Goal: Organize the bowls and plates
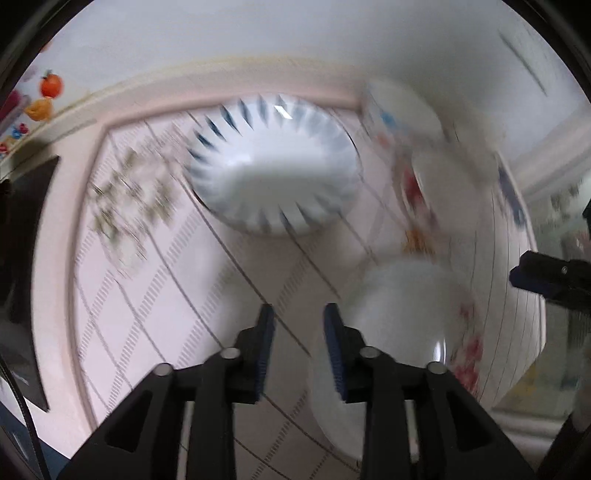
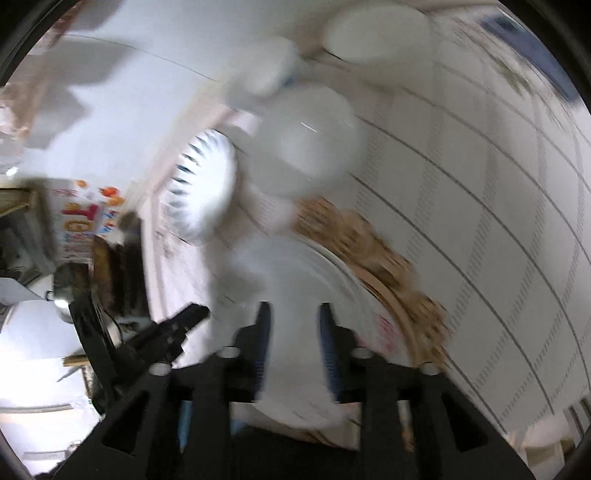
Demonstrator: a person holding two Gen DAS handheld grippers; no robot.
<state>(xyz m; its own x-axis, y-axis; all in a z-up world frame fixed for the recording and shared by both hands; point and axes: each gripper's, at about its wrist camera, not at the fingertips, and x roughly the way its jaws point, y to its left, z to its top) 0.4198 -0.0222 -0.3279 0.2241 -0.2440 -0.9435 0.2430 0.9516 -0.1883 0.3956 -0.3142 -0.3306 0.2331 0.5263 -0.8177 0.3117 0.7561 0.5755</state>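
Observation:
Both views are motion-blurred. In the left wrist view a white bowl with blue rim strokes [image 1: 273, 162] sits on the pink checked tablecloth [image 1: 155, 295]. A plain white bowl [image 1: 402, 314] lies just right of my left gripper [image 1: 299, 314], which is open and empty. A flowered plate [image 1: 491, 266] lies beyond it. My right gripper [image 1: 532, 277] enters from the right edge. In the right wrist view my right gripper [image 2: 291, 314] is open over a white plate [image 2: 314, 273] on a woven mat [image 2: 373, 243]. A white bowl [image 2: 306, 144] and the blue-striped bowl [image 2: 203, 184] lie farther off. My left gripper [image 2: 184, 321] shows at the left.
More white dishes [image 2: 373, 33] stand at the far end of the table. A colourful box [image 2: 81, 214] and clutter stand beyond the table's left edge. A dark screen [image 1: 26, 229] and fruit decorations [image 1: 50, 86] are at the left.

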